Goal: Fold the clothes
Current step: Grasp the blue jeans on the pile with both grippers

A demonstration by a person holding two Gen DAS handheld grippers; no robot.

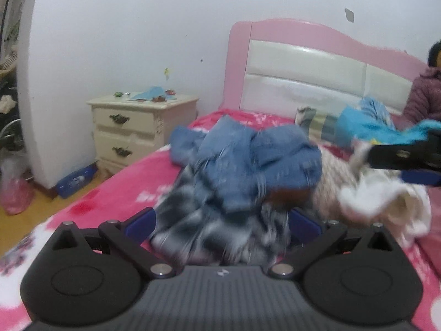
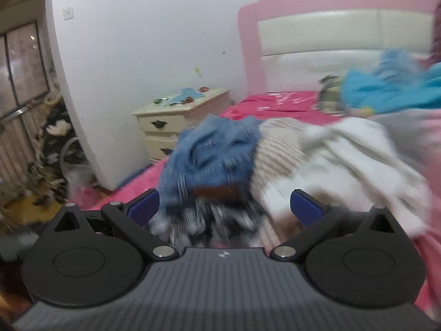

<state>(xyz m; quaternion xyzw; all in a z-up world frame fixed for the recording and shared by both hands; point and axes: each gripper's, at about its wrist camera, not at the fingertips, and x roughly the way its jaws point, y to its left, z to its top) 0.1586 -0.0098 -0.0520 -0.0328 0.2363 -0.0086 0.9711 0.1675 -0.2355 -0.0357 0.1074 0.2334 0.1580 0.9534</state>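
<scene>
A heap of clothes lies on the pink bedspread. A blue denim garment is on top, over a black-and-white plaid garment. A beige striped knit and a white cloth lie to the right. My left gripper is open wide, and the plaid cloth bulges between its blue pads. In the right wrist view my right gripper is also open wide, over the plaid garment below the denim. Its finger shows from the side above the white cloth. Both views are motion-blurred.
A pink headboard stands at the back, with a cream nightstand left of the bed. A turquoise cloth and a striped pillow lie near the headboard. A person in a purple jacket sits far right. A pink bag is on the floor.
</scene>
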